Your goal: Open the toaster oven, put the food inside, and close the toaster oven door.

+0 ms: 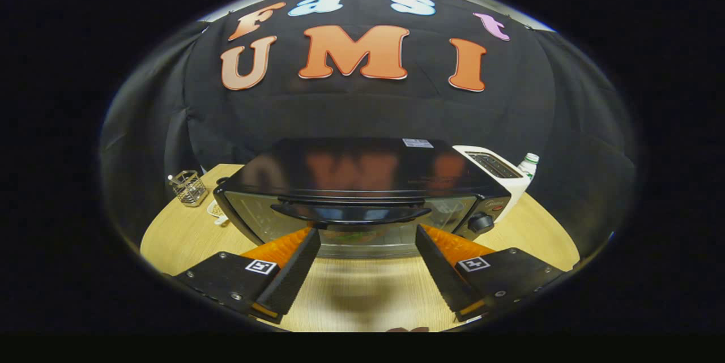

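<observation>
Toaster oven (362, 182) sits with its door shut, handle (351, 214) just ahead of my gripper (368, 235), whose fingers are spread apart, holding nothing.

Glossy toaster oven (362, 173) on matt wood-grain table (175, 233)

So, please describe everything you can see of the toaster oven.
The toaster oven is a black box with a glossy top that mirrors the wall. Its glass door looks shut, with a curved dark handle across its upper part and a round knob on the panel beside it. It stands upright on the wooden table, just ahead of the open tongs, which do not seem to touch it. A white toaster stands right beside it.
</observation>
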Action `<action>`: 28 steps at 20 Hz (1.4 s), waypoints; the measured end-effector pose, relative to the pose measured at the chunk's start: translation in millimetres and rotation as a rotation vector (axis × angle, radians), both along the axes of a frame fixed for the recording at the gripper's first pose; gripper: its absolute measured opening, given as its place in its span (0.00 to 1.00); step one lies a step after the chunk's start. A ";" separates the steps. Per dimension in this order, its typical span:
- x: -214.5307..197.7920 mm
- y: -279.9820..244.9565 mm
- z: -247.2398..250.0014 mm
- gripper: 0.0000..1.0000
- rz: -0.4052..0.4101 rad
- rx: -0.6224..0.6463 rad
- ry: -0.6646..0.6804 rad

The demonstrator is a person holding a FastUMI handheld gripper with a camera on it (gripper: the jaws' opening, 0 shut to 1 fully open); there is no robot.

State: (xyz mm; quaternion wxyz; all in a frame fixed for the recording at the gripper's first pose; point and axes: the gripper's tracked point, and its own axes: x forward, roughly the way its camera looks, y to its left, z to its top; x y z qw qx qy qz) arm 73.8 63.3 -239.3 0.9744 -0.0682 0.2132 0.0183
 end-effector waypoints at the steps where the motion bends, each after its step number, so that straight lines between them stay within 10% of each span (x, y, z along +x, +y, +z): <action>1: -2.5 -0.2 0.7 1.00 0.002 -0.001 -0.005; 28: -67.2 -86.0 269.8 1.00 -0.058 0.000 -0.402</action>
